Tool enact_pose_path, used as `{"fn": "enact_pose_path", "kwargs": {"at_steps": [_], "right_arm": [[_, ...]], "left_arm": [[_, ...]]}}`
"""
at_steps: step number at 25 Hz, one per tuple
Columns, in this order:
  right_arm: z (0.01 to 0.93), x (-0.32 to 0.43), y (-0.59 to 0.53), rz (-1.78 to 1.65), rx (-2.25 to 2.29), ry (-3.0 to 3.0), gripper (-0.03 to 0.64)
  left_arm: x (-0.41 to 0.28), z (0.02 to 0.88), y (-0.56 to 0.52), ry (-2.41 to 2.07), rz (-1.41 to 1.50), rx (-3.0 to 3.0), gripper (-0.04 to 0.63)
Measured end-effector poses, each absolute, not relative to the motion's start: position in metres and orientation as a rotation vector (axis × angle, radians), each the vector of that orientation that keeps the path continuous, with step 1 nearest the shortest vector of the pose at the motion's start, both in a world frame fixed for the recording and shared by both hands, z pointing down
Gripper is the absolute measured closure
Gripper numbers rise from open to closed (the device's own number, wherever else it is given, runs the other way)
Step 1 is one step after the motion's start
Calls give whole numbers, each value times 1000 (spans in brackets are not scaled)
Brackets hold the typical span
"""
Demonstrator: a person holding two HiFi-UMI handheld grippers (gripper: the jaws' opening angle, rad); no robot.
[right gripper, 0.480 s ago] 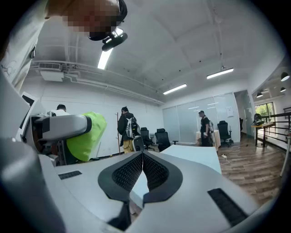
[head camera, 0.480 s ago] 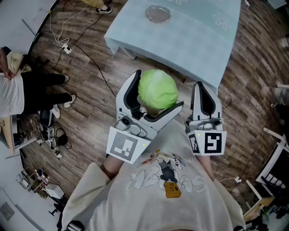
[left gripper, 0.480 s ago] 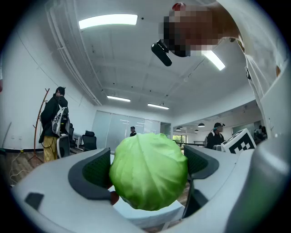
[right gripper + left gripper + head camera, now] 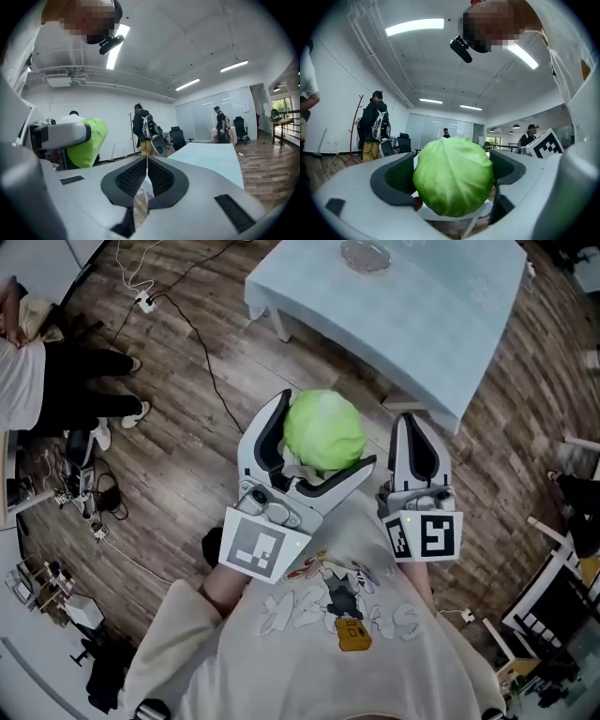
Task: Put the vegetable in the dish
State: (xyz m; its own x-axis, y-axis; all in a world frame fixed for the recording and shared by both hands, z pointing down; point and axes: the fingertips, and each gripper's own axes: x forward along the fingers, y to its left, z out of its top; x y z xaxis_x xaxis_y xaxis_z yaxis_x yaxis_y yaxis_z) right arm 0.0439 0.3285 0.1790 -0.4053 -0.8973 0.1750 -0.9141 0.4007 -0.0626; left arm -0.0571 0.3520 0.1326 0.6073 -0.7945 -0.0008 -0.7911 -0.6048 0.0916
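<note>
A round green cabbage is clamped between the wide-spread jaws of my left gripper, held at chest height above the wooden floor. Up close in the left gripper view, the cabbage fills the gap between both dark pads, which press on its sides. My right gripper is beside it on the right, shut with nothing in it; its pads meet in the right gripper view, where the cabbage shows at the left. A clear glass dish sits on the far light-blue table.
Cables and a power strip lie on the floor at the left. A person stands at the left edge. Equipment clutter is at the lower left. Chairs and people stand in the room behind.
The table and dish have shifted right and up in the head view. Both grippers keep their pose, with the cabbage still gripped.
</note>
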Motion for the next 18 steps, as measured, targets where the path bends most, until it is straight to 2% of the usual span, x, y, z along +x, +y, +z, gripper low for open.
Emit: {"fn": "enact_pose_path", "kwargs": {"at_steps": [18], "right_arm": [[164,109,318,84,1466,-2714,591]], "left_arm": [[-5,127,340,-1633,-88,2632,84]]}}
